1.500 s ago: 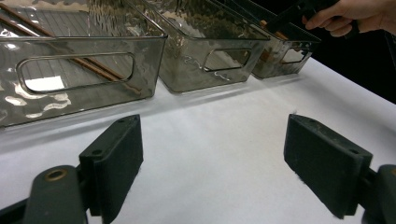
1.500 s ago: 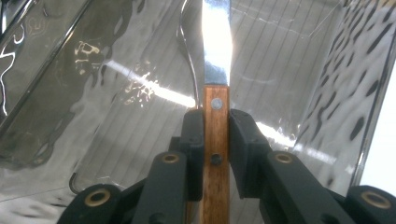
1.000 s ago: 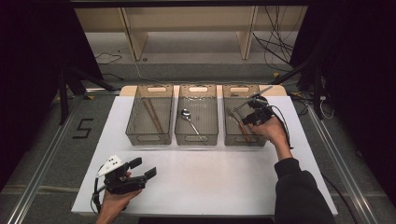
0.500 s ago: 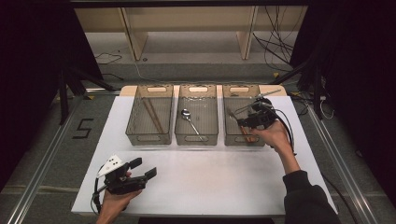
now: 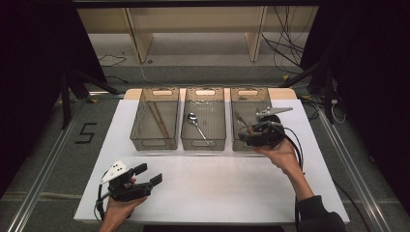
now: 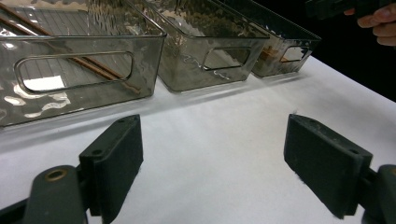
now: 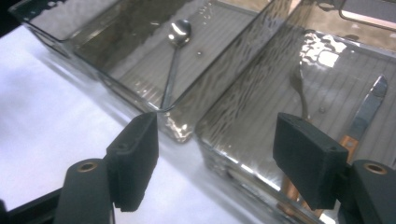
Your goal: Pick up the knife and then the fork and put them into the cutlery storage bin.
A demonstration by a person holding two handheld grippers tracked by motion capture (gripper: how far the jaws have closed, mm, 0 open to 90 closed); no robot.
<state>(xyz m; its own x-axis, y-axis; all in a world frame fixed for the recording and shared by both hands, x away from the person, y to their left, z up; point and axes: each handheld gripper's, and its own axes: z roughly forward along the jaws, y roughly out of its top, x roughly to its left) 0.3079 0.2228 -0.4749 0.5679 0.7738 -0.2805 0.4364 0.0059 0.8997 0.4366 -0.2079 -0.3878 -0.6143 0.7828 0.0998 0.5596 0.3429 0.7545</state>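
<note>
Your right gripper [image 5: 246,135] hangs over the near end of the right-hand smoked transparent plastic bin [image 5: 239,104], its jaws turned toward the middle of the tabletop. Its jaws have just been opening and now stand wide, with nothing between the pads. In the right gripper view [image 7: 215,161] the jaws straddle the near corners of two bins. Inside the right-hand bin [image 7: 327,70] lie a metal fork [image 7: 299,88] and a table knife with a steel blade and a brown handle [image 7: 366,114]; the knife handle runs down behind your right-hand pad, so you cannot tell where it ends. Both pieces rest on the ribbed floor of the bin, apart from the jaws. The middle smoked plastic bin [image 5: 204,99] holds a single steel spoon [image 5: 198,126], bowl toward the far end and handle angled toward the near right corner. The left-hand smoked plastic bin [image 5: 151,101] holds a pair of brown wooden chopsticks [image 5: 158,121] lying lengthwise and slightly aslant. Your left gripper [image 5: 150,175] sits low over the near left part of the white tabletop [image 5: 217,188], well apart from the bins. Its jaws are spread wide and empty; the left gripper view [image 6: 212,158] shows bare white surface between the pads, with the three bins in a row beyond.
</note>
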